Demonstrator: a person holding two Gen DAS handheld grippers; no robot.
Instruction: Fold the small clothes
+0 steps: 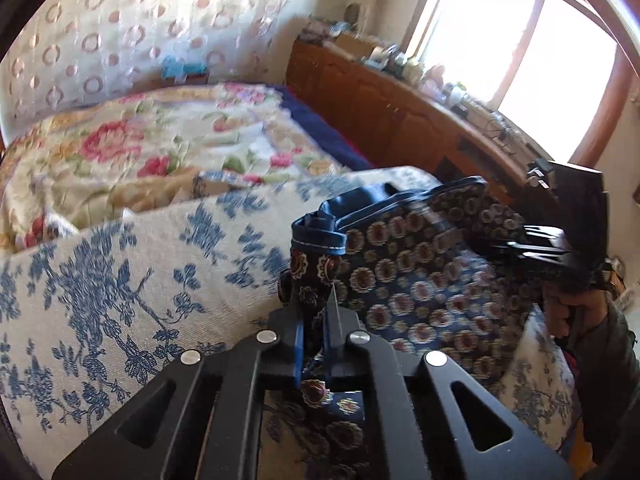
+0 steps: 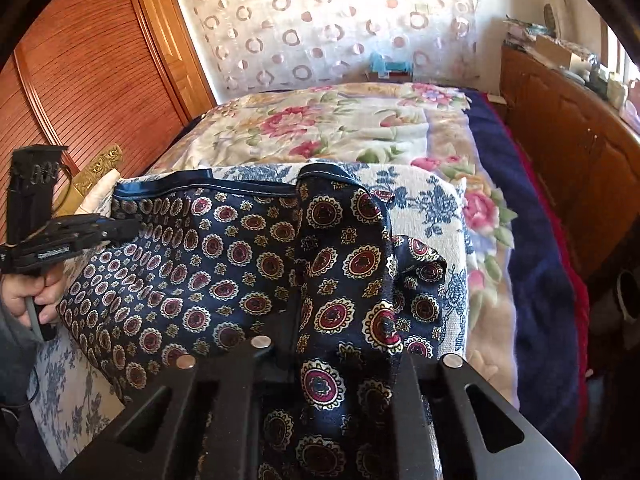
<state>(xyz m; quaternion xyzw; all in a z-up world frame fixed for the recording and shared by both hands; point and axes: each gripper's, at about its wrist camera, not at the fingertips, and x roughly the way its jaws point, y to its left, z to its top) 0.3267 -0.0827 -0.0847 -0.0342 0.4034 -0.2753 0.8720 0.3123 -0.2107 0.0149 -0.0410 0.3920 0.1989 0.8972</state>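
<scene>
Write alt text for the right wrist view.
The right claw pinches a bunched fold of a navy medallion-print garment lying on a blue-and-white floral cushion on a bed. At far left, a hand holds the left claw at the garment's other side.

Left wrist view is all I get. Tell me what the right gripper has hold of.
Observer: The right gripper is shut on a raised fold of the navy medallion-print garment.
Operator: Say where that fold sits on the garment.
Observer: At its right end, where the cloth is bunched up above the blue-floral cover.
Operator: Now place my left gripper on it.
Observer: The left gripper bites the opposite, left edge, just below the plain blue hem.
</scene>
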